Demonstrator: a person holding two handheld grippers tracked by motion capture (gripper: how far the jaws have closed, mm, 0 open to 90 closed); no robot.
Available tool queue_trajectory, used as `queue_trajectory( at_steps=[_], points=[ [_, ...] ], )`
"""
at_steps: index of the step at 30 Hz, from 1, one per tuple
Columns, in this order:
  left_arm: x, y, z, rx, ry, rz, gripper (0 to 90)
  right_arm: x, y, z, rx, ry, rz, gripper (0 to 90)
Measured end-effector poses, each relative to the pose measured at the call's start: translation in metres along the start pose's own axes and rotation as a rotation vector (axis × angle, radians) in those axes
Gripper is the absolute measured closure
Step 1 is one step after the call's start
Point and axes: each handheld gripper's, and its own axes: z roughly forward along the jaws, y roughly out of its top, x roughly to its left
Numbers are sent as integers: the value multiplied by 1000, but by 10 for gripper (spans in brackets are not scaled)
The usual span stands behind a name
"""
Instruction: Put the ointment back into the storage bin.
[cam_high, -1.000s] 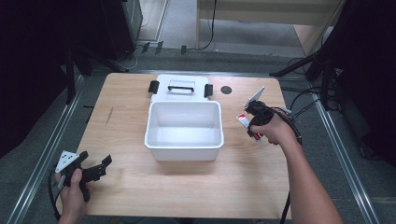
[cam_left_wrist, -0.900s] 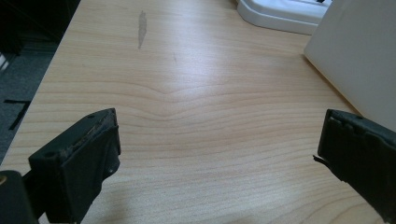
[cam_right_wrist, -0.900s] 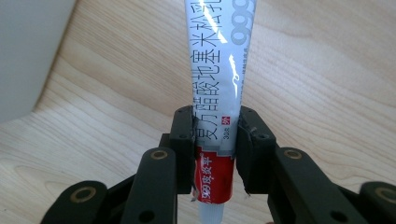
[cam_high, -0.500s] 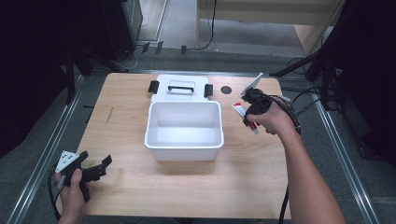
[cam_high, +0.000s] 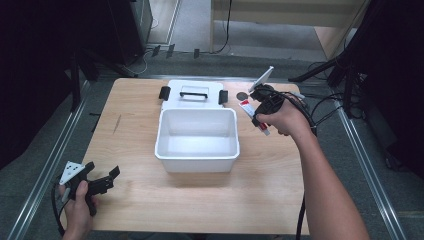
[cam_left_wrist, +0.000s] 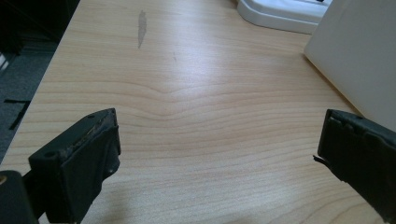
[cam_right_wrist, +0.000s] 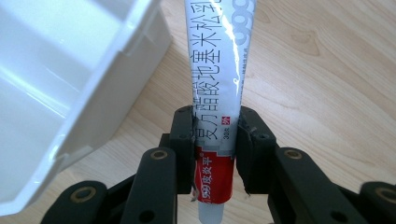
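Note:
A white and red ointment tube (cam_right_wrist: 217, 93) with printed characters is clamped between the jaws of my right gripper (cam_right_wrist: 215, 140), cap end toward the camera. In the high view that gripper (cam_high: 257, 111) holds the tube (cam_high: 248, 108) above the table just right of the white bin (cam_high: 197, 159), near its far right corner. The bin's wall (cam_right_wrist: 70, 70) appears at the left of the right gripper view. My left gripper (cam_high: 102, 182) rests open at the table's near left corner, its jaws spread wide over bare wood (cam_left_wrist: 205, 130).
The bin's white lid (cam_high: 195, 102) with a black handle and two black latches lies flat behind the bin. A small dark round spot (cam_high: 242, 96) sits on the table right of the lid. Cables trail off the table's right side.
My right gripper has carried the tube to the left and slightly farther back, closer to the bin's far right corner. The left gripper has stayed put.

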Motion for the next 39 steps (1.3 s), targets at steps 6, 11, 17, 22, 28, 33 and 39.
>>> queue_trajectory(
  at_steps=[6,11,17,22,28,33,39],
  points=[
    [0,0,0,-4,-2,-1,0,14,8,-12,-18,1,-44,715],
    [0,0,0,-2,-1,-2,0,27,13,-23,-37,28,-101,715],
    [0,0,0,-1,0,0,0,43,17,-32,-72,54,-207,714],
    [0,0,0,2,-1,2,0,58,20,-33,-72,87,-325,714],
    [0,0,0,0,0,1,0,77,23,-31,-78,119,-472,713],
    [0,0,0,0,-1,0,0,90,24,-28,-69,134,-602,713],
    [0,0,0,0,-2,0,0,102,24,-27,-66,161,-705,713]
  ],
)
